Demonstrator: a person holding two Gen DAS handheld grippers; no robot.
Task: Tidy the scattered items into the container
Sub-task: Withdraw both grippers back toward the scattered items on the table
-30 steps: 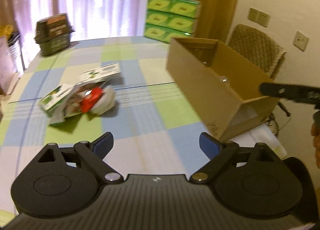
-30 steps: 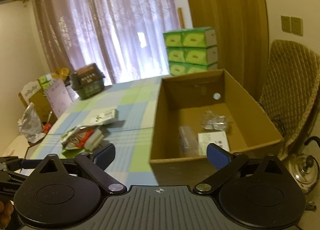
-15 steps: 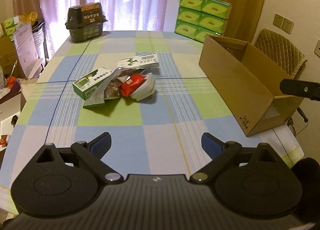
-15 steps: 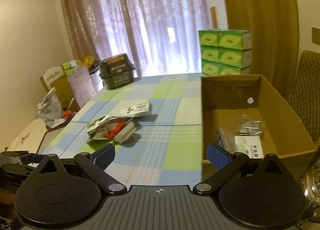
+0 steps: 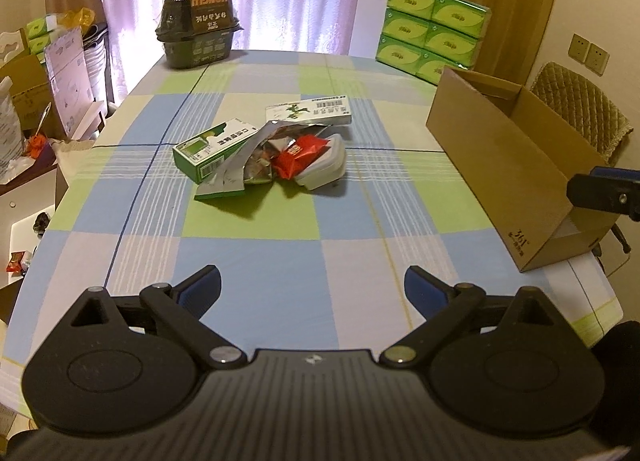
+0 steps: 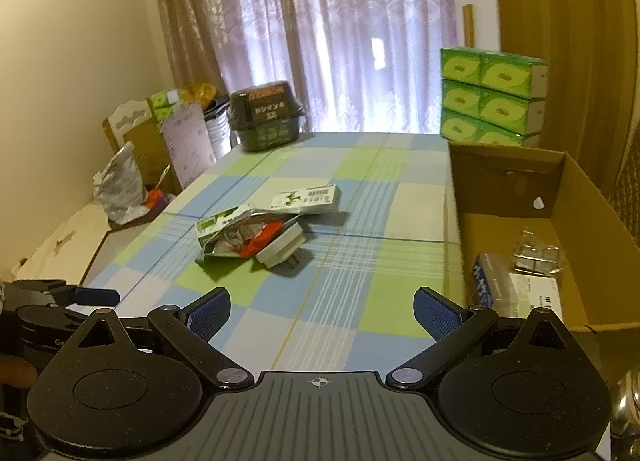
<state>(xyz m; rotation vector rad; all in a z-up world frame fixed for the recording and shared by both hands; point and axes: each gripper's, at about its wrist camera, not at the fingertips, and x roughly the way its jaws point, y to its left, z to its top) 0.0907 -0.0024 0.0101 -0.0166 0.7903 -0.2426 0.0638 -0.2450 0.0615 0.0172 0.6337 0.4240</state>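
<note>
Right wrist view: cardboard box (image 6: 580, 197) holds small packets (image 6: 536, 253); both claws spread, empty.

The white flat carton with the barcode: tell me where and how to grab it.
Grip the white flat carton with the barcode across its short width, near the barcode end, coming from above. It lies flat; its other end meets the silver foil pouch, while that end looks clear.

Backlit sheer curtains (image 6: 340, 41), cream walls (image 6: 76, 61), wicker chair (image 5: 580, 105)

green tissue packs (image 5: 434, 35), dark basket (image 5: 198, 29), curtains (image 6: 320, 33)
</note>
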